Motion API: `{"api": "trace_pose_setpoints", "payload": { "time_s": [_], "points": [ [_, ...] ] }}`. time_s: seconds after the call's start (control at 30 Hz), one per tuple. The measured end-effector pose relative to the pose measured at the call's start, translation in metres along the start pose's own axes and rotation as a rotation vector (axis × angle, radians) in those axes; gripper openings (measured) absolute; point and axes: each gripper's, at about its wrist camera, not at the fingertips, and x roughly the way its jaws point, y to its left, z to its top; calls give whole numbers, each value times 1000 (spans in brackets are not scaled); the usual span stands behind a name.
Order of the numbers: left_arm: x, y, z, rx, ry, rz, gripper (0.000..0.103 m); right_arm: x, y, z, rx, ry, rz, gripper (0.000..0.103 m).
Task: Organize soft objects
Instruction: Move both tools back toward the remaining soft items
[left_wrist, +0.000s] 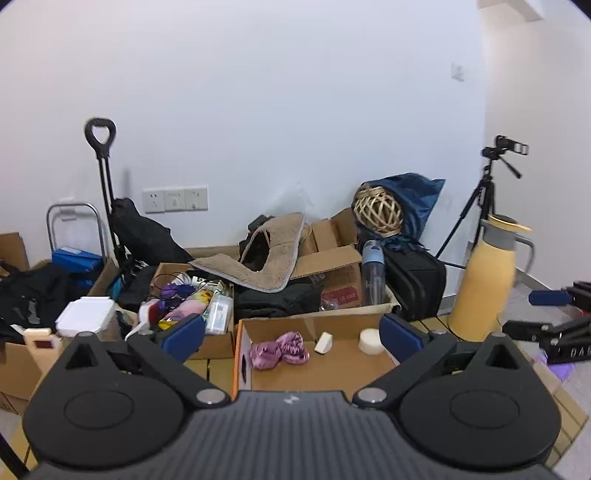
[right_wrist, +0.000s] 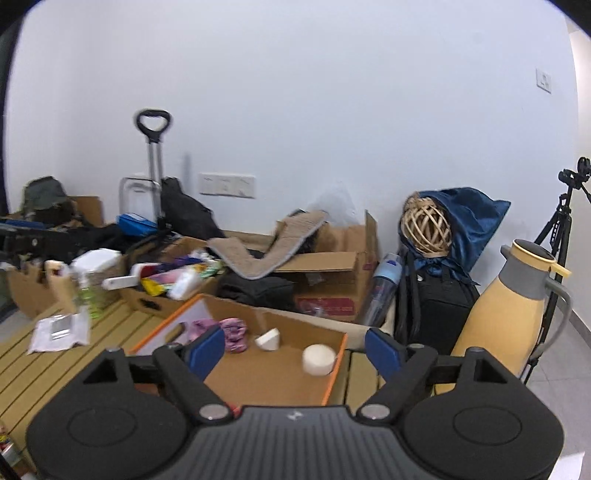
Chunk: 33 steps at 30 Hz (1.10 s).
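I judge the sorting to be between picks. The left gripper (left_wrist: 291, 334) and right gripper (right_wrist: 295, 352) both stand released, nothing between the jaws, raised above the cardboard tray (left_wrist: 332, 369) on the slatted table (right_wrist: 48, 365). In the tray, the pink fabric bundle (left_wrist: 279, 350) lies at the left end, the white wedge sponge (left_wrist: 323, 342) mid-floor, and the round white sponge (left_wrist: 370, 341) toward the right wall. For the next move I must locate any remaining soft item outside the tray, then lower one gripper over it with its jaws apart.
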Motion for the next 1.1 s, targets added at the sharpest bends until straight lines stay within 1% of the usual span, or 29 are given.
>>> {"api": "trace_pose_setpoints", "payload": {
  "time_s": [0.17, 0.23, 0.37, 0.4, 0.5, 0.57, 0.63, 0.67, 0.73, 0.8, 0.83, 0.9, 0.93, 1.1],
  "points": [
    [-72, -2, -62, 58, -61, 15, 103, -56, 22, -45, 8, -30, 56, 85],
    [-103, -3, -87, 78, -97, 21, 103, -78, 32, -67, 14, -47, 72, 88],
    [-159, 0, -135, 61, -148, 19, 103, -121, 57, -116, 27, -72, 101, 90],
    [-171, 0, -148, 55, -166, 23, 103, -132, 64, -129, 22, -85, 110, 92],
    [-198, -4, -185, 40, -203, 33, 103, -160, 87, -168, 6, -128, 136, 96],
    [-213, -8, -212, 39, -226, 59, 103, -175, 100, -193, 8, -138, 128, 96],
    [-224, -15, -236, 32, -234, 86, 103, -189, 110, -213, 26, -159, 129, 97],
    [-226, -19, -244, 42, -230, 87, 103, -193, 114, -222, 43, -167, 136, 97],
    [-226, -24, -255, 51, -202, 73, 103, -198, 119, -240, 82, -160, 152, 97],
    [-221, -27, -261, 72, -166, 56, 103, -200, 125, -256, 102, -144, 143, 97],
    [-217, -29, -262, 78, -157, 63, 103, -199, 127, -263, 104, -136, 129, 97],
    [-209, -28, -263, 61, -137, 74, 103, -196, 129, -272, 114, -125, 110, 97],
    [-205, -28, -264, 51, -124, 67, 103, -195, 129, -276, 123, -119, 108, 97],
    [-182, -28, -273, 41, -74, 49, 103, -188, 125, -278, 126, -112, 96, 97]
  ]
}}
